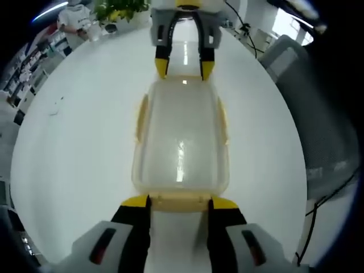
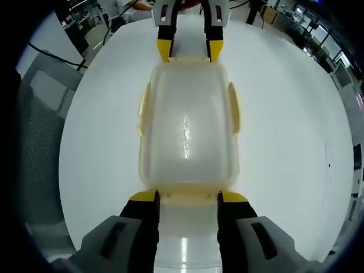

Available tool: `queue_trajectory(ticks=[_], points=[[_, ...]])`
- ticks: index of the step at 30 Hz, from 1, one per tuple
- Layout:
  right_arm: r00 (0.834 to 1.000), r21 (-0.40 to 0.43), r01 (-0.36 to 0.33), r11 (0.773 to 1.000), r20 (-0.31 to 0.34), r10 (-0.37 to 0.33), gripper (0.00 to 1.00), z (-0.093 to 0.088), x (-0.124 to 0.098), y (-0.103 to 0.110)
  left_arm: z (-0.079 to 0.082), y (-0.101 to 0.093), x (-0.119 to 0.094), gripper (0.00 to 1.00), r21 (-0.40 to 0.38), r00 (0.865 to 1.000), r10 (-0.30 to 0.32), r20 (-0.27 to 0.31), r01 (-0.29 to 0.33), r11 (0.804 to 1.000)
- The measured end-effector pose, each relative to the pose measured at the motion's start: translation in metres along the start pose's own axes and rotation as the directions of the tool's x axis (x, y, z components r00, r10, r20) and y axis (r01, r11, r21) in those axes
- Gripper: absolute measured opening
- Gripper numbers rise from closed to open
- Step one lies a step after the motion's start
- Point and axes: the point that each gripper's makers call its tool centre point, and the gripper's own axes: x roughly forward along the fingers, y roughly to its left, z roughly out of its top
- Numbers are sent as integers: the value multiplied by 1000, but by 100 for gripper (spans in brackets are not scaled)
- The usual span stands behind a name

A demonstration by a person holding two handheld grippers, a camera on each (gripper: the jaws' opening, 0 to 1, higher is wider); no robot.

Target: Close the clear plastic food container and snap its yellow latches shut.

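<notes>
A clear plastic food container lies on the white table with its lid on. Pale yellow latches run along its long sides and its two ends. My left gripper stands open at one end, its yellow-tipped jaws on either side of that end latch. At the opposite end my right gripper is open the same way around the other end latch. I cannot tell whether the latches are snapped down.
A grey mesh chair stands close to one side of the table. A black cable hangs past the table edge. A green plant and a person are at the far side.
</notes>
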Motion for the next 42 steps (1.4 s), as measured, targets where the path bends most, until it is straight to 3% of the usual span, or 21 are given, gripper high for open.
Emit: queue_trajectory(ticks=[2, 7, 14, 26, 34, 42], points=[[1000, -12, -2, 1000, 21, 2, 36, 4, -2, 1, -6, -4, -4, 34, -47, 999, -15, -42, 13, 999], [998, -14, 9, 1000, 69, -8, 36, 17, -15, 6, -8, -1, -20, 33, -25, 999, 21, -47, -22, 999], [995, -23, -18, 1000, 99, 20, 36, 19, -27, 14, 1, -14, -33, 33, -41, 999, 14, -37, -15, 999], [992, -2, -25, 1000, 123, 25, 36, 23, -56, 6, 19, -2, -62, 34, -30, 999, 16, -43, -17, 999], [991, -6, -25, 1000, 128, 26, 36, 19, -65, 6, 29, -2, -66, 34, -46, 999, 12, -45, -14, 999], [993, -8, -13, 1000, 121, 14, 36, 2, -74, 3, 46, -1, -61, 33, -47, 999, 19, -37, -21, 999]])
